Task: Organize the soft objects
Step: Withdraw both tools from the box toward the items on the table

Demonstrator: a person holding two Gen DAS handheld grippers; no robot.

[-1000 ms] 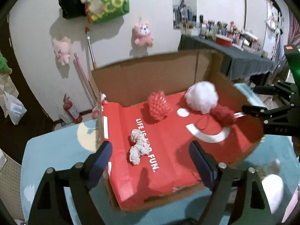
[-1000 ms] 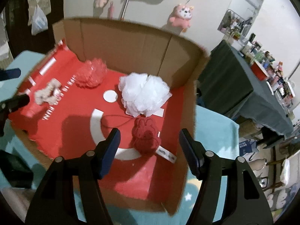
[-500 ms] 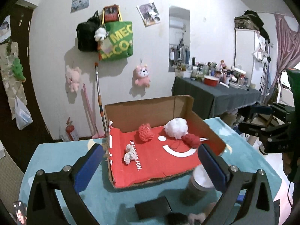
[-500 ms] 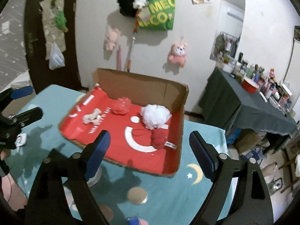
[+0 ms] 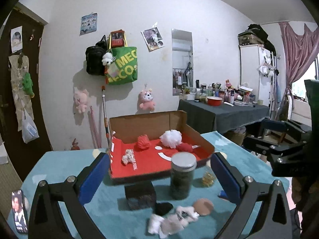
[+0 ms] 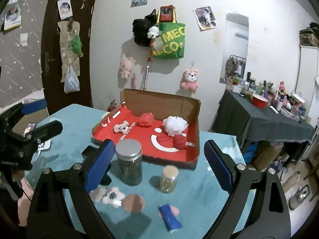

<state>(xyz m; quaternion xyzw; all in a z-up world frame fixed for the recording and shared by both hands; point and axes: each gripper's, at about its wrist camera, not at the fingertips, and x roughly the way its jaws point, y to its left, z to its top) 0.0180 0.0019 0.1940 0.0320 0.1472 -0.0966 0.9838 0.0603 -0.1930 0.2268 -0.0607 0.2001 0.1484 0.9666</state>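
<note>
The left gripper (image 5: 159, 176) is wide open and holds nothing; the right gripper (image 6: 159, 163) is also wide open and empty. Both hang above the near part of the table (image 5: 59, 165), well back from the box (image 5: 201, 139). Just below and ahead of the left gripper, between its fingers, lies a white plush (image 5: 171, 220), somewhat blurred; in the right view the same plush (image 6: 110, 195) lies low on the left, near the left finger. Beside it is a round brown piece (image 6: 134, 200), and whether it belongs to the plush cannot be told. Further ahead, between the fingers, stands a dark jar (image 5: 182, 176) with a metal lid, and right of it in the right view a small jar (image 6: 169, 179) with a cork. A blue roll (image 6: 170, 217) lies nearest to the right gripper. Beyond the jars is the box with its red floor, and inside it rest a white rope toy (image 5: 128, 156), a red puff (image 5: 144, 141), a white puff (image 5: 171, 138) and a red yarn ball (image 5: 185, 147), all apart from the grippers. The plush seems to be the soft thing not yet in the box. It probably is light and will squash under the pads, so it is better to take it across the thick middle of the body, not by a thin limb, which may slip. The jars stand near and could tip if a finger brushes them.
</note>
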